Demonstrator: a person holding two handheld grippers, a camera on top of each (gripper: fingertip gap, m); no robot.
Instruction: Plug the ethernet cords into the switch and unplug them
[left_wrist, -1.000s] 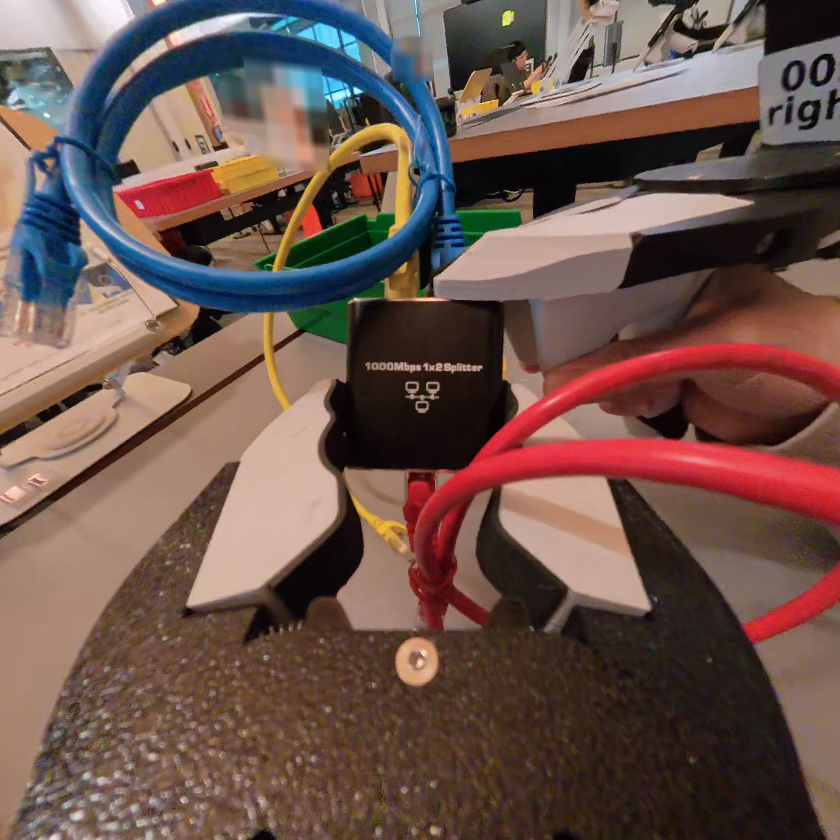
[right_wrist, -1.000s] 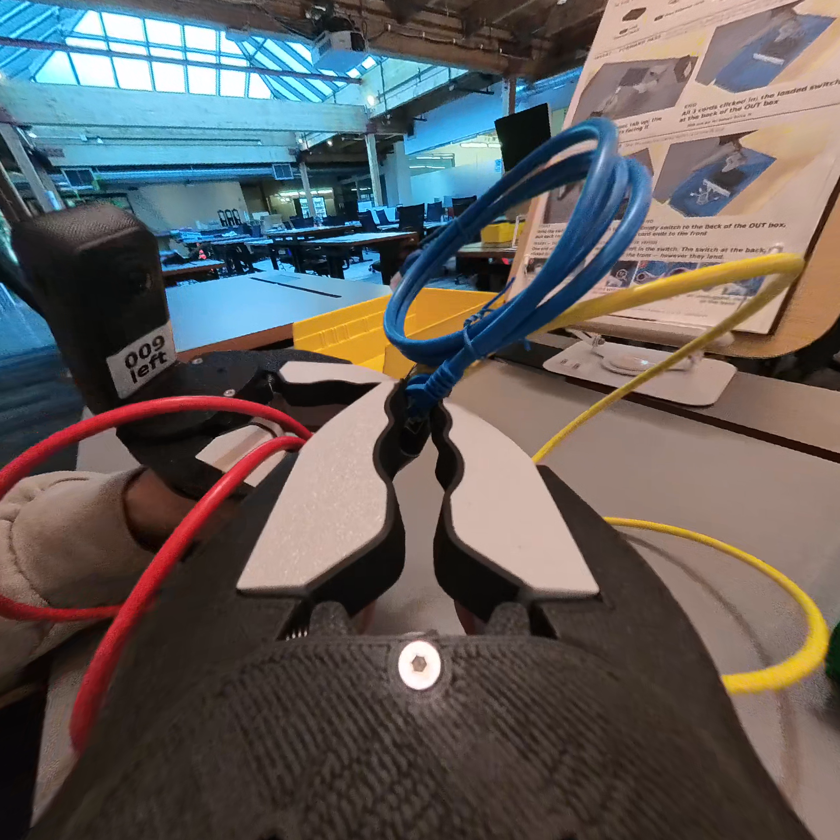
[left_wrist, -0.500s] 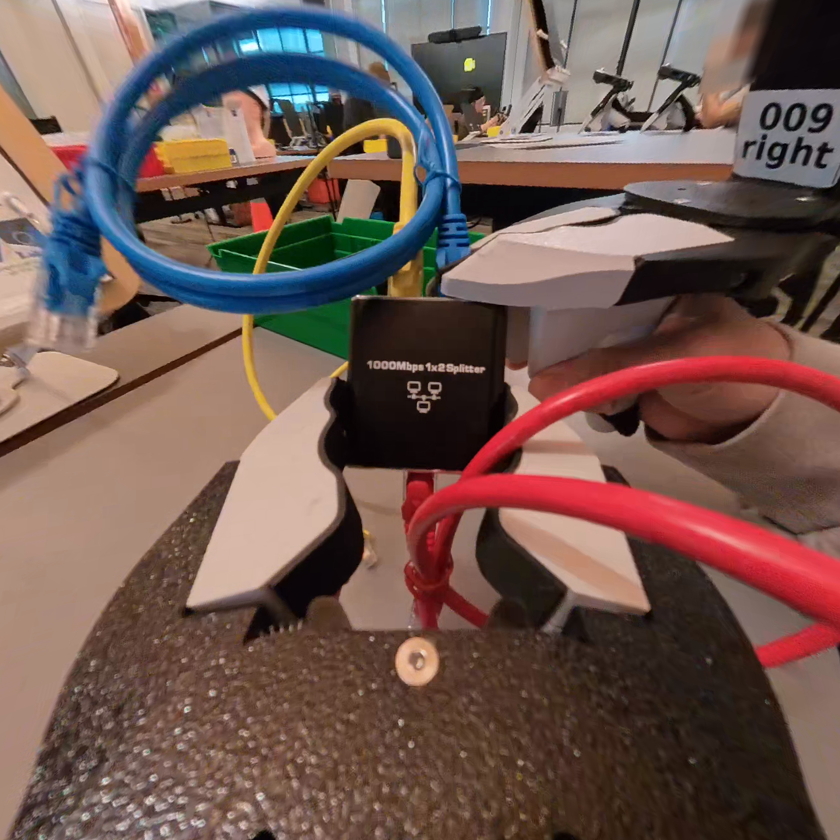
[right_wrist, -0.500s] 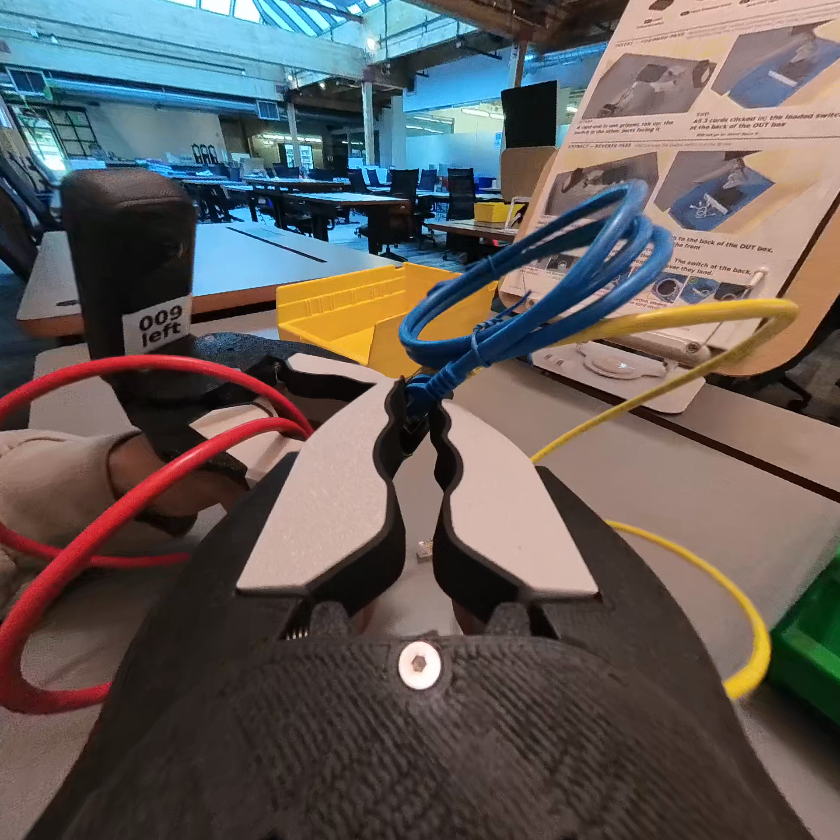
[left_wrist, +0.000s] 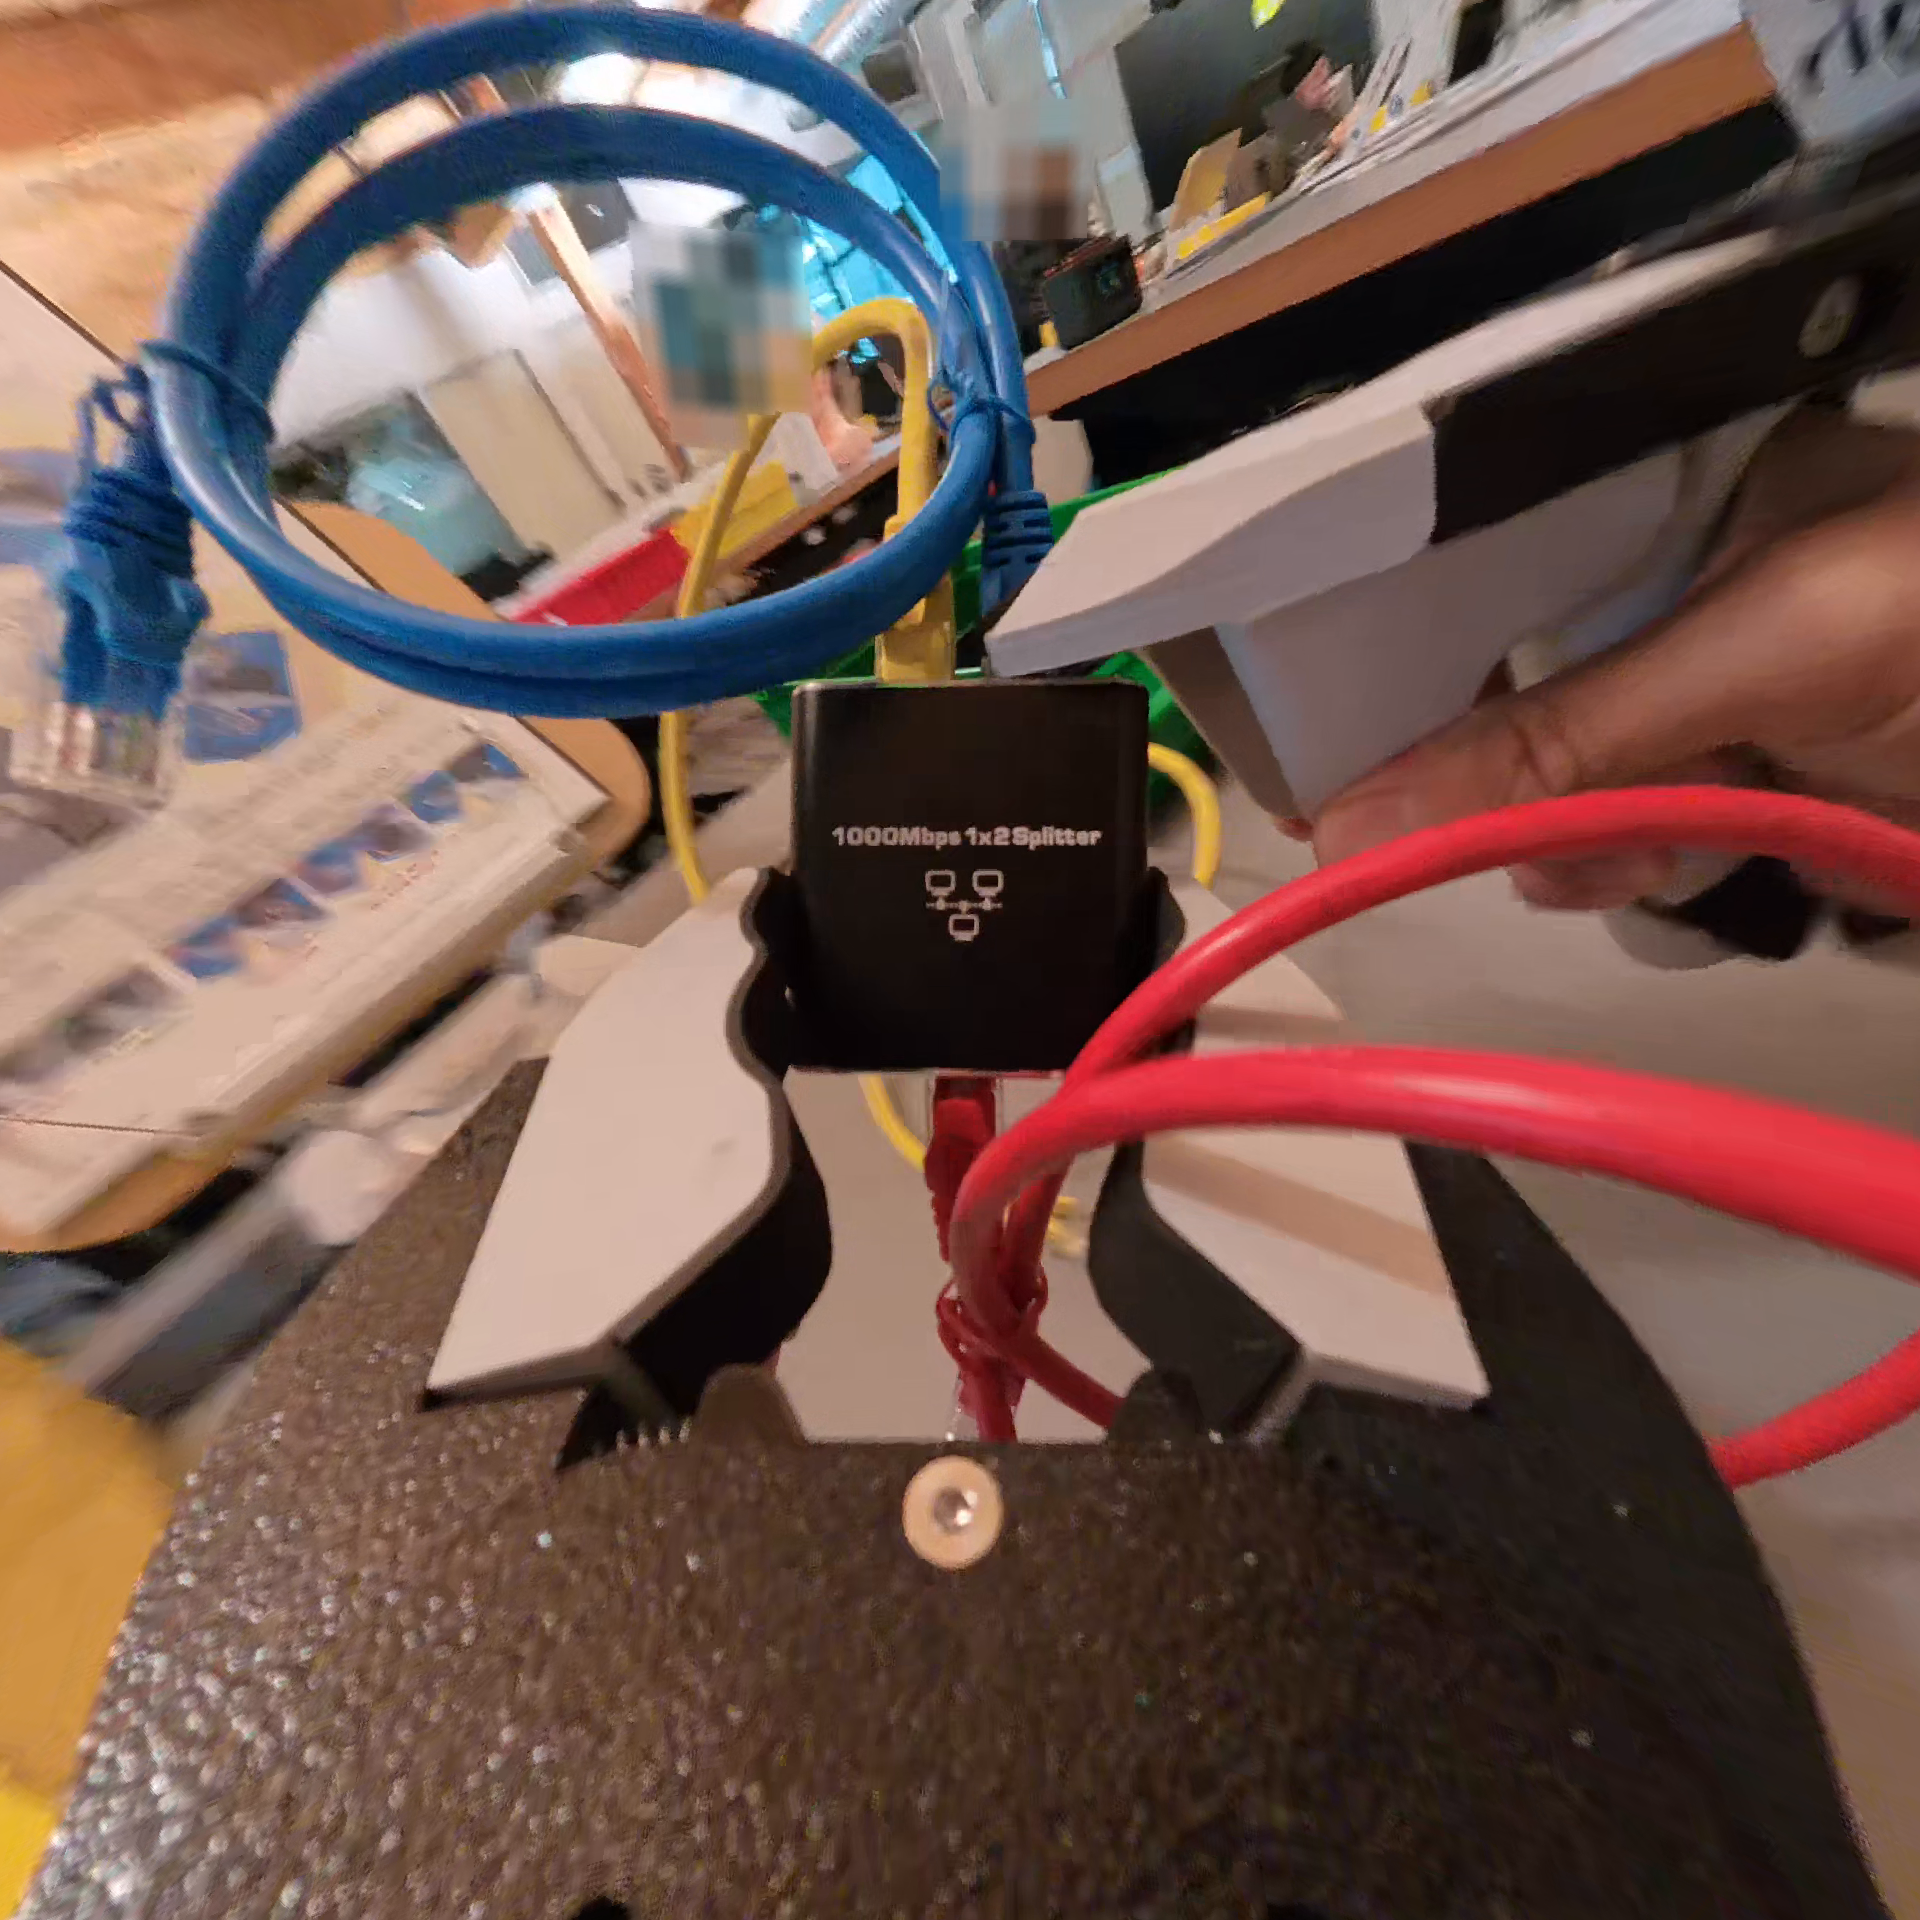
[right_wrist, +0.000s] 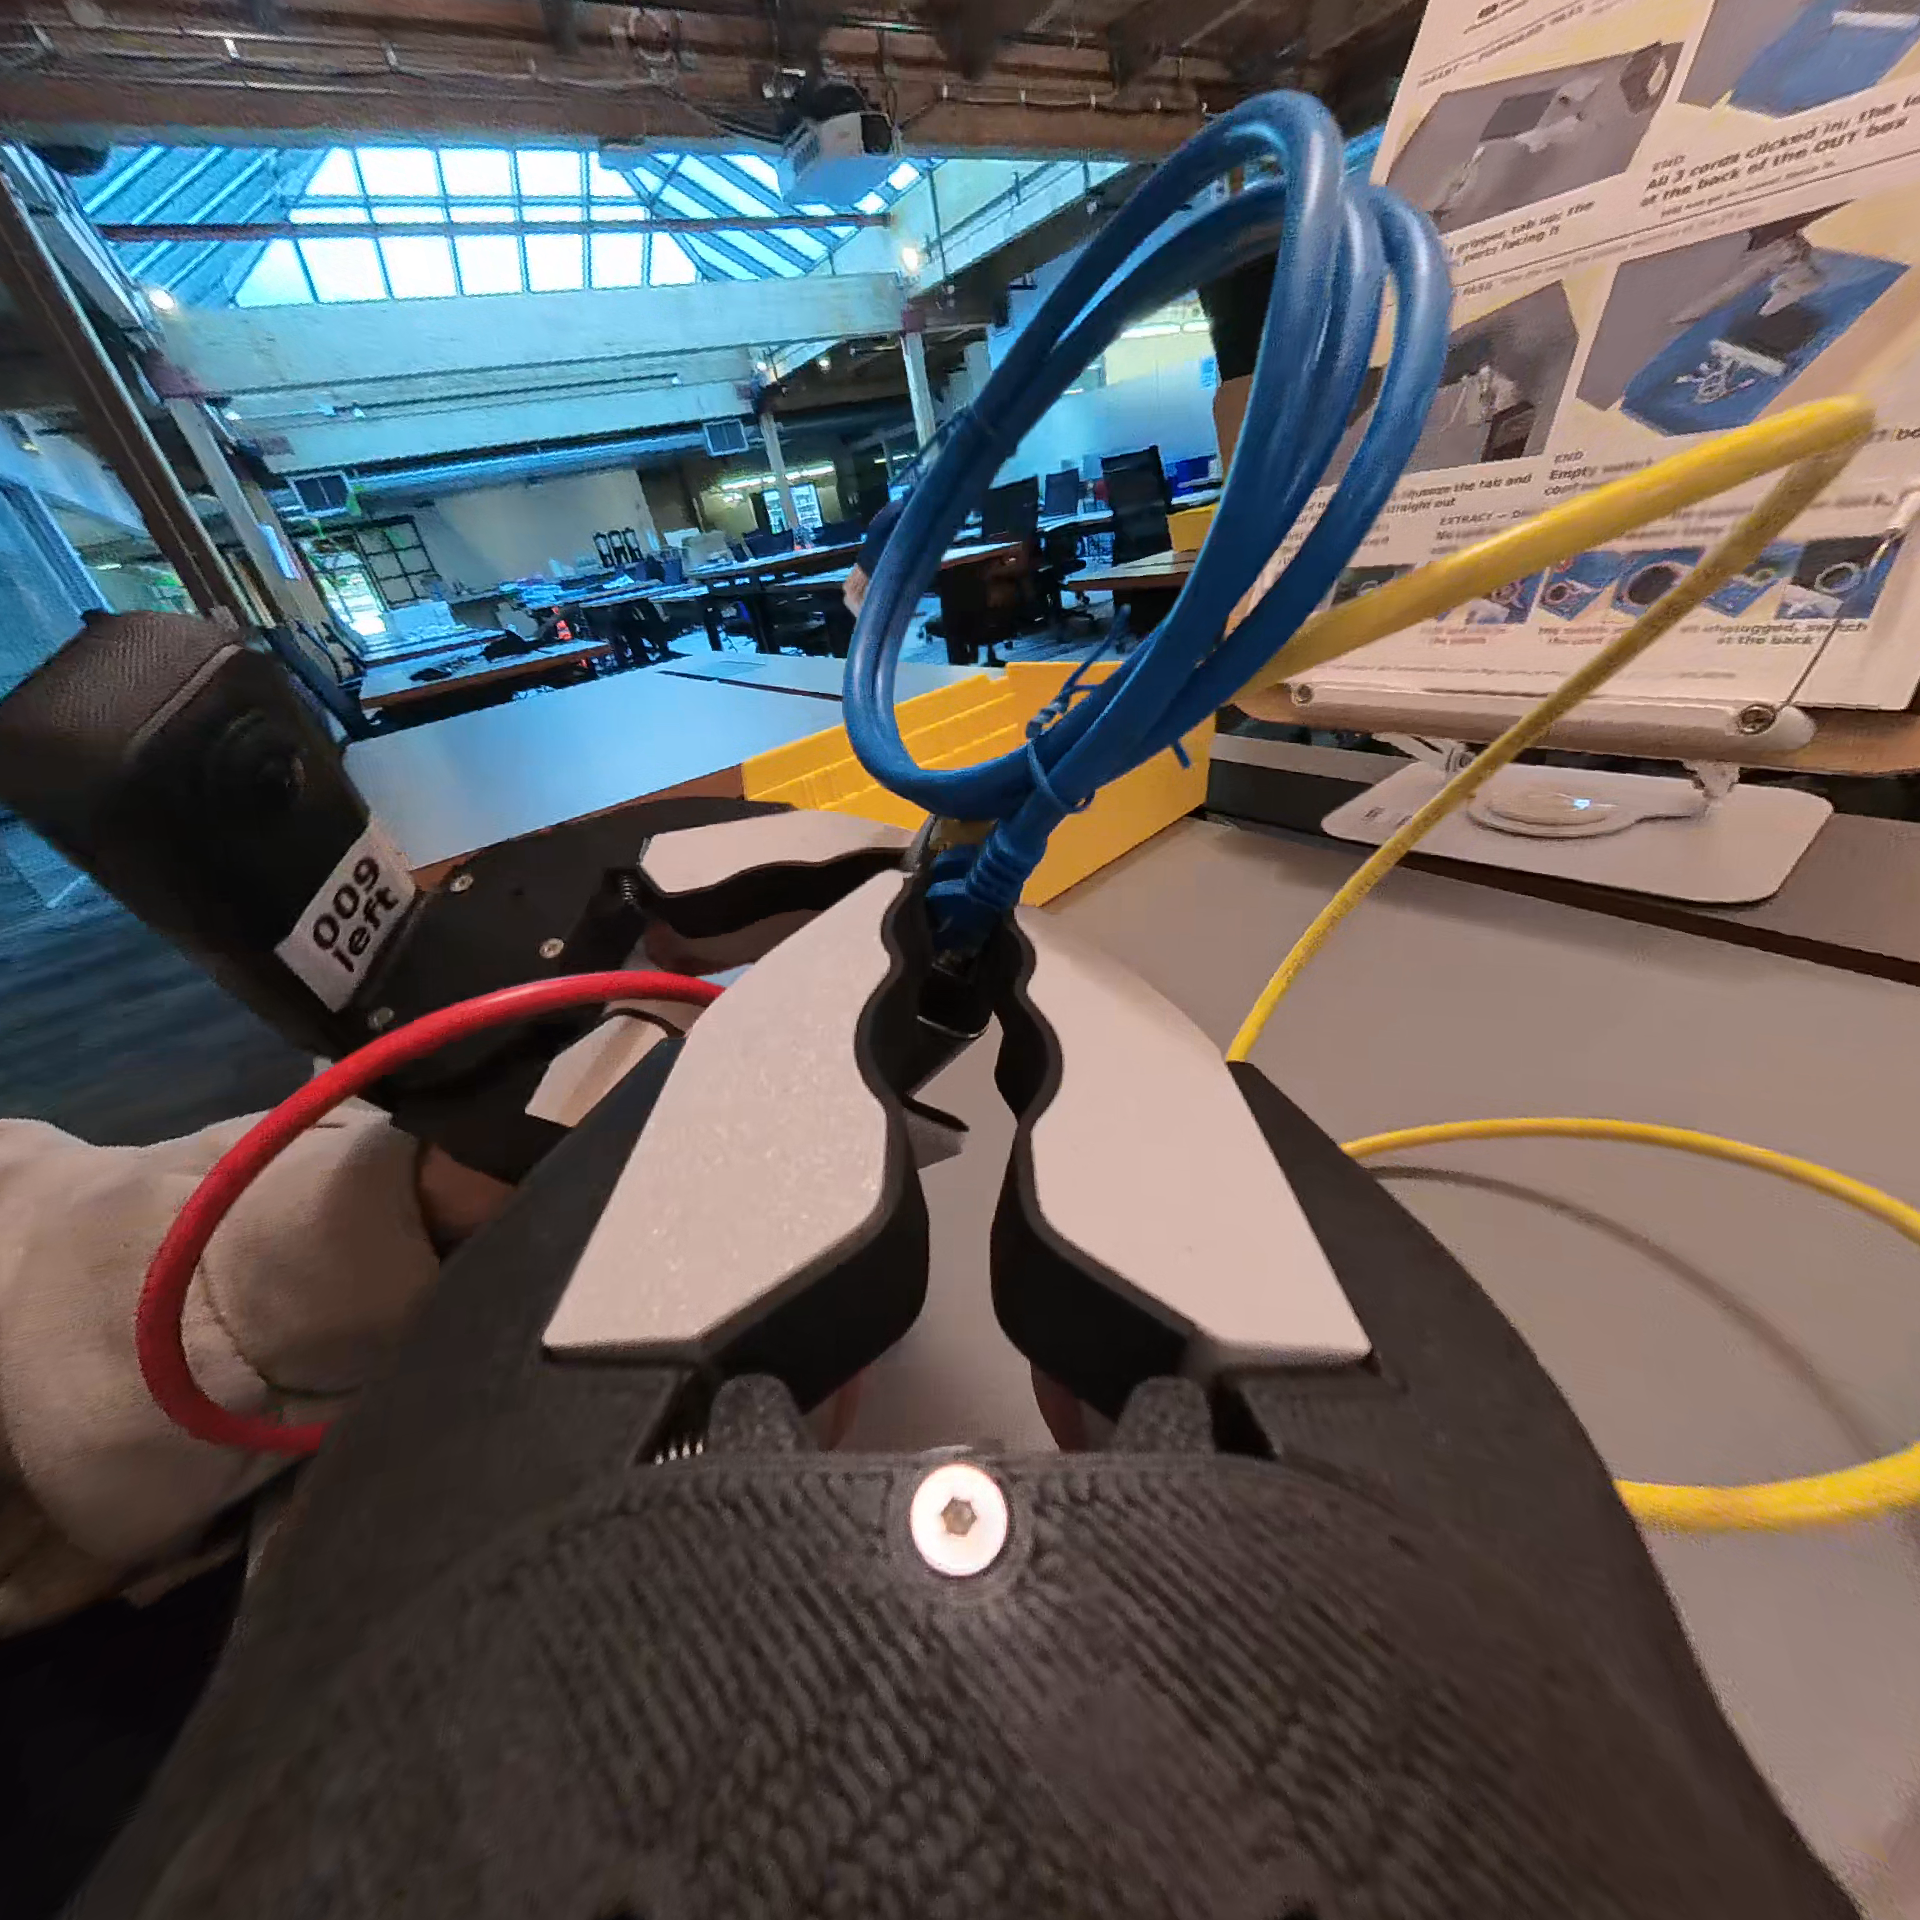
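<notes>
Two tools noted: our left tool clamps the black switch; our right tool pinches the blue cord plug. Yellow bin contents unseen.

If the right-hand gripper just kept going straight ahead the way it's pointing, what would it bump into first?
The right gripper is shut on the blue cord's plug, so it probably would push that plug against the black switch held by the left gripper. Depth is hard to judge.
</notes>
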